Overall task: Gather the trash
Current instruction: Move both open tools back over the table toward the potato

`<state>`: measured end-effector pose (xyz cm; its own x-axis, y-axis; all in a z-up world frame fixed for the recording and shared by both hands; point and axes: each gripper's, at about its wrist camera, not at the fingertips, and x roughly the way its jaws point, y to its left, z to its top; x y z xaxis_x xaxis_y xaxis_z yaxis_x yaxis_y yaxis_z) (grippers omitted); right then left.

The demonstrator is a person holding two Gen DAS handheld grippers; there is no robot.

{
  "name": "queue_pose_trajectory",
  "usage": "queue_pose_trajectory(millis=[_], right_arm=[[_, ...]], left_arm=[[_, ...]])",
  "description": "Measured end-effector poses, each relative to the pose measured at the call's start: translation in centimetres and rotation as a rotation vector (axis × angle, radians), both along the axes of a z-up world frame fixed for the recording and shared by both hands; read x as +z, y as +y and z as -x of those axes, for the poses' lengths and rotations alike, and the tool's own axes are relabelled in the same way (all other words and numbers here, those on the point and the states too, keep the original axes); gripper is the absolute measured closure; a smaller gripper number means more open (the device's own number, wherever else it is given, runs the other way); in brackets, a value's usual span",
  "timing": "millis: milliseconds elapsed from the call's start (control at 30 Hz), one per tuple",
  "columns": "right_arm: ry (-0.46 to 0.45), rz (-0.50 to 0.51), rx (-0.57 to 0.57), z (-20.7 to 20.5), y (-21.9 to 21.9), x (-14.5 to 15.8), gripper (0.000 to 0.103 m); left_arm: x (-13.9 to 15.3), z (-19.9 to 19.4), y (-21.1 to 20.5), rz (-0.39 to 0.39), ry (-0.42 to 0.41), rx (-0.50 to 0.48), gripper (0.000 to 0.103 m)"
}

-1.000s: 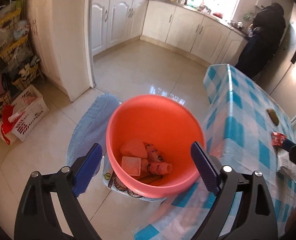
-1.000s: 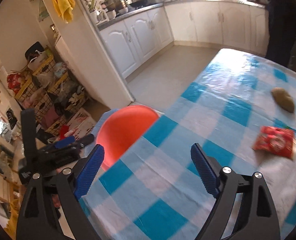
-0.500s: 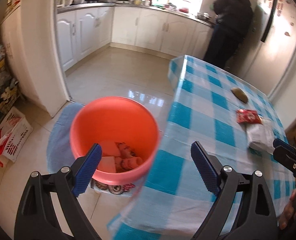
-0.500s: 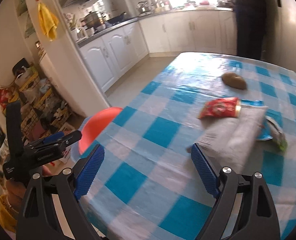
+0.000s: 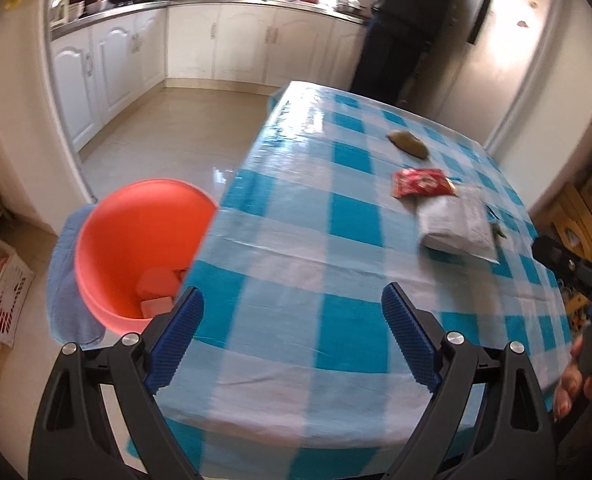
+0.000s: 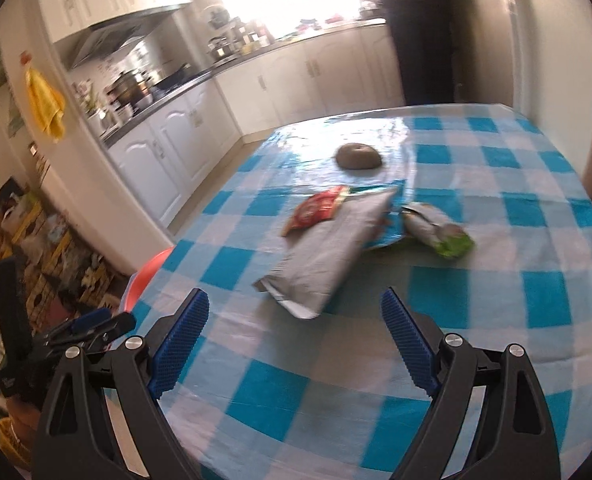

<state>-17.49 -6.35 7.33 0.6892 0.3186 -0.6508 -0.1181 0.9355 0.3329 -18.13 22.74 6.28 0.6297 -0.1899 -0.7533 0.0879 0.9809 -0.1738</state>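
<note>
An orange bin (image 5: 136, 240) stands on the floor at the table's left edge with trash pieces inside; its rim shows in the right wrist view (image 6: 152, 270). On the blue checked tablecloth (image 5: 315, 248) lie a red snack packet (image 5: 421, 182), a silver bag (image 5: 455, 224) and a brown lump (image 5: 407, 145). The right wrist view shows the red packet (image 6: 319, 208), the silver bag (image 6: 327, 256), a green-tipped wrapper (image 6: 439, 230) and the brown lump (image 6: 359, 156). My left gripper (image 5: 292, 332) is open and empty over the table's near edge. My right gripper (image 6: 294, 336) is open and empty, just short of the silver bag.
A person in dark clothes (image 5: 403, 28) stands at the kitchen counter beyond the table. White cabinets (image 5: 236, 44) line the far wall. A blue mat (image 5: 66, 280) lies under the bin. Cluttered shelves (image 6: 28, 240) stand at the left.
Both grippers swung right, from the bin toward the table. The bin slid to the left of both views and the trash on the table came closer. Both stayed open.
</note>
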Motion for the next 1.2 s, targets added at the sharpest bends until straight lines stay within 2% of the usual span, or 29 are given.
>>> queue_pose_trajectory(millis=[267, 533, 633, 733, 967, 1100, 1200], right_arm=[[0.039, -0.049, -0.122, 0.5, -4.6, -1.3, 0.015], [0.087, -0.076, -0.200, 0.3, -7.6, -3.2, 0.015], [0.097, -0.083, -0.205, 0.0, -8.2, -3.6, 0.015], [0.104, -0.076, -0.197, -0.2, -8.2, -3.8, 0.015], [0.102, -0.052, -0.195, -0.9, -8.7, -4.0, 0.015], [0.104, -0.068, -0.207, -1.0, -9.3, -4.0, 0.015], [0.102, -0.082, -0.209, -1.2, -9.7, -4.1, 0.015]], left_arm=[[0.9, 0.0, -4.4, -0.012, -0.012, -0.131, 0.012], [2.5, -3.0, -7.1, 0.035, -0.008, -0.173, 0.012], [3.1, -6.1, -8.1, 0.073, -0.013, -0.161, 0.012], [3.1, -9.4, -9.4, 0.074, 0.009, -0.131, 0.012], [2.7, -18.1, -14.5, 0.101, 0.045, -0.165, 0.012], [1.7, -22.8, -17.9, 0.088, 0.114, -0.159, 0.012], [0.8, -25.8, -19.4, 0.068, 0.173, -0.119, 0.012]])
